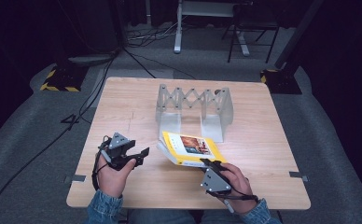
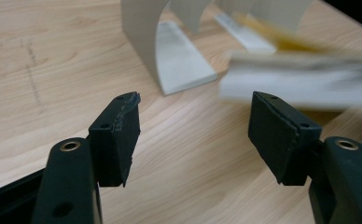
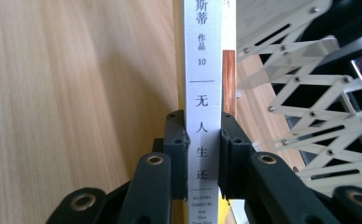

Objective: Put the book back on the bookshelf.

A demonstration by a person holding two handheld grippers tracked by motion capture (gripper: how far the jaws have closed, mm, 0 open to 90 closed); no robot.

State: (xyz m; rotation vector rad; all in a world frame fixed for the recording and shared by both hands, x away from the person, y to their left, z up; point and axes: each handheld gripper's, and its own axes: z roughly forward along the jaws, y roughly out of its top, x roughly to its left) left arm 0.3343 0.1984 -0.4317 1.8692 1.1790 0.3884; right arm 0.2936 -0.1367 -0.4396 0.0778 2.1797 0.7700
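Book (image 1: 191,148): near the desk's (image 1: 123,107) front edge, just before the rack (image 1: 194,108), spine pinched by the right gripper (image 3: 203,140) fingers. Left gripper (image 2: 194,135): fingers spread, nothing between them; book beyond them blurred. Rack cut off in both gripper views.

The book (image 3: 205,93) between the fingers (image 3: 177,140) has a smooth paper spine. Beyond them the rack (image 1: 193,105) looks matt plastic. The table (image 1: 123,107) is pale wood.

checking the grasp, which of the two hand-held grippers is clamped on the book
The right hand-held gripper: its black jaws press both sides of the yellow-and-white paperback book at its white spine. The left hand-held gripper stands open beside it, nothing between its jaws.
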